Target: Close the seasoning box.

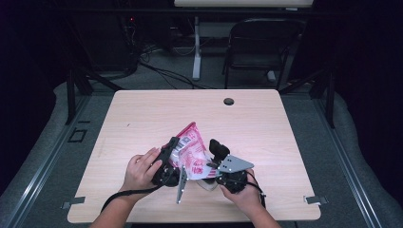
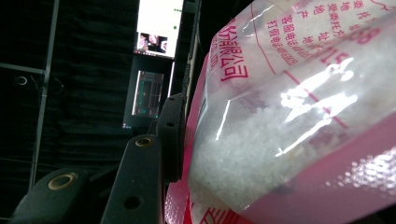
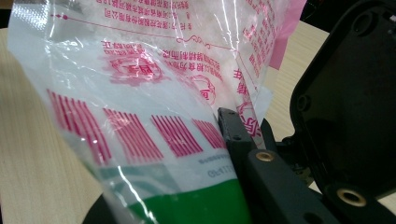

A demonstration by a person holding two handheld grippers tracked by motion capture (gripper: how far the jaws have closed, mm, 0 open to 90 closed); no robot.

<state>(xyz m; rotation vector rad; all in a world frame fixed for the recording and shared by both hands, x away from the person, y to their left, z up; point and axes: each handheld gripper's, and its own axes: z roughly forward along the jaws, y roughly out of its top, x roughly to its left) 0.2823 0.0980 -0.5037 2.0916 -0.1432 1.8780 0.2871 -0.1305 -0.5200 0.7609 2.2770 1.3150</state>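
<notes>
Glossy pink-and-clear plastic bag [image 1: 190, 151] of white granules held above pale wood-grain worktop [image 1: 266, 123]; left gripper [image 1: 172, 153] and right gripper [image 1: 212, 167] jaws both clamp it. Round grommet hole [image 1: 228, 101] far behind bag.

You've got a glossy, crinkled clear-and-pink plastic bag [image 1: 190, 149] of coarse white grains, shiny with glare. Your black grippers' jaws look matt hard plastic with brass-coloured screw inserts. The pale wood-grain tabletop [image 1: 142, 118] is smooth, matt laminate.
</notes>
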